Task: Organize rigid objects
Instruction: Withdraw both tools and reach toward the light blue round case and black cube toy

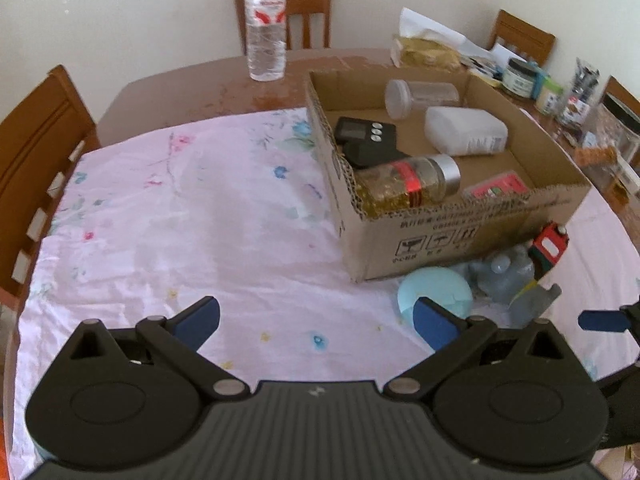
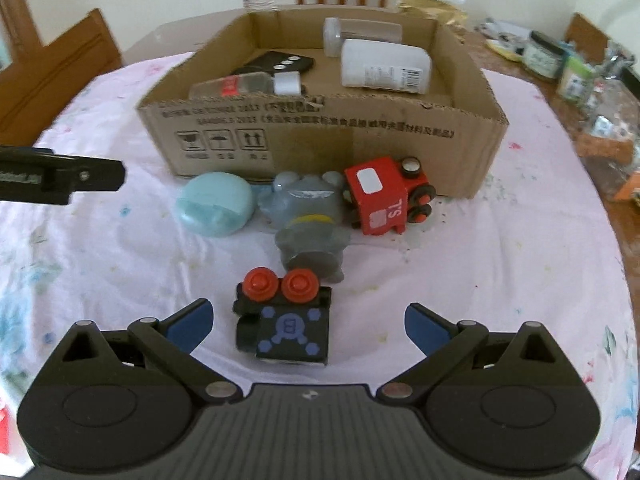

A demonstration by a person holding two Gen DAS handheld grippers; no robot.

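A cardboard box (image 2: 320,136) stands on the pink cloth and holds a white bottle (image 2: 384,65), a clear jar (image 2: 360,34), a black timer (image 2: 280,63) and a pill bottle (image 2: 244,84). In front of it lie a pale blue round case (image 2: 216,204), a grey figurine (image 2: 308,220) and a red toy train car (image 2: 386,200). A black toy car with red wheels (image 2: 286,320) lies between the spread fingers of my right gripper (image 2: 306,326), which is open. My left gripper (image 1: 316,324) is open over bare cloth, left of the blue case (image 1: 436,296).
A water bottle (image 1: 266,24) stands behind the box. Jars and clutter (image 1: 560,92) crowd the table's right side. Wooden chairs (image 1: 36,160) ring the table. The left gripper's finger (image 2: 64,180) shows at the left of the right wrist view.
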